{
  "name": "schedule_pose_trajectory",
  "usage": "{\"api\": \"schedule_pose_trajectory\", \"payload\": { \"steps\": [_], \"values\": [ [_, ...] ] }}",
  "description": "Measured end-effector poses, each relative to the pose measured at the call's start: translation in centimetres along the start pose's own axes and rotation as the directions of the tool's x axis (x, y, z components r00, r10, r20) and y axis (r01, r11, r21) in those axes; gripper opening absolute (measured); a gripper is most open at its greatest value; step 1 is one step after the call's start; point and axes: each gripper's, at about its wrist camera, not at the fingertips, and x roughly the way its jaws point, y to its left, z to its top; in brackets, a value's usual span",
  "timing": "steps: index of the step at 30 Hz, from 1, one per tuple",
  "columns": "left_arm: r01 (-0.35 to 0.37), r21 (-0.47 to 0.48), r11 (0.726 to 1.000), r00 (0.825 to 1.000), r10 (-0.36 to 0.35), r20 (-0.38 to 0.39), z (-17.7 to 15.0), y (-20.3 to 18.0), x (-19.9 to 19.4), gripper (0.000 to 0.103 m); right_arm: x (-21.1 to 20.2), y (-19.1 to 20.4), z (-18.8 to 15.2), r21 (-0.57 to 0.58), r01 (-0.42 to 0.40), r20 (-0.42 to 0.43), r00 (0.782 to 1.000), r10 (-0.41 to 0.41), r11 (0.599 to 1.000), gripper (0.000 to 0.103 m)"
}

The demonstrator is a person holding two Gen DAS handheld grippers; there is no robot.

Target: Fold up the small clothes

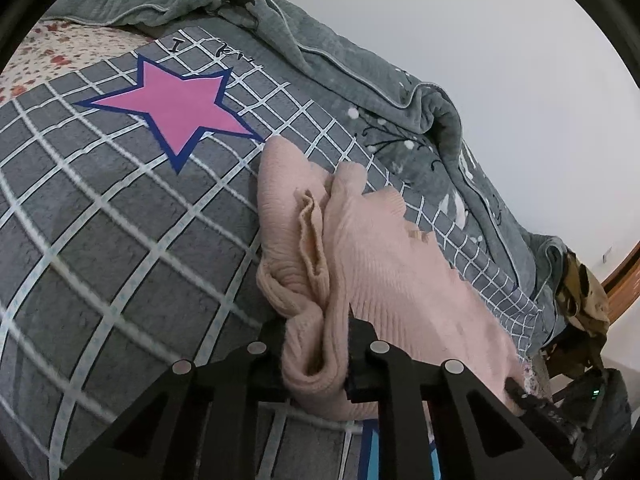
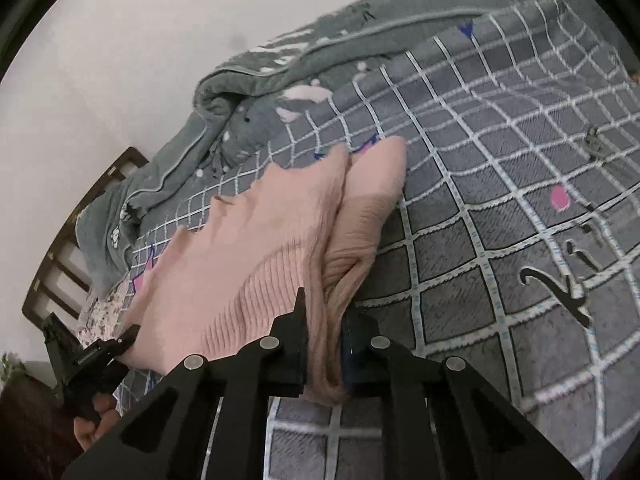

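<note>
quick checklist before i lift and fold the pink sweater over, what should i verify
1. Left gripper shut on the pink sweater: ok, knit bunched between its fingers.
2. Right gripper shut on the sweater's other end: ok.
3. Both hold the near edge: ok.
4. Sweater lying flat: not ok, a sleeve is folded and bunched.
5. Gray grid bedspread caught in either grip: cannot tell.
6. Rumpled green quilt apart from the sweater: ok.

Grey white-grid bedspread (image 1: pixel 120 220) with pink navy-edged star (image 1: pixel 180 108) upper left, rumpled grey-green quilt (image 1: pixel 360 76) along top, dark wooden slatted headboard (image 2: pixel 76 240) at left edge
</note>
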Motion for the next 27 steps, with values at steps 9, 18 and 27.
{"api": "schedule_pose_trajectory", "payload": {
  "steps": [9,18,27],
  "values": [
    [0.033,0.060,0.998,0.999,-0.033,-0.006,-4.2,-0.9,-4.8,0.017,-5.6,0.0,-2.8,-0.020,0.001,0.029,1.000,-0.001,1.000,0.013],
    [-0.047,0.201,0.978,0.999,0.050,-0.010,-8.4,-1.8,-7.8,0.027,-9.3,-1.8,-7.4,-0.069,0.079,0.001,0.997,-0.079,0.994,0.024],
    [-0.072,0.164,0.984,0.997,0.075,-0.015,-7.1,-1.2,-7.2,0.053,-11.4,0.5,-6.1,-0.159,0.098,0.124,0.989,-0.079,0.982,0.027]
  ]
}}
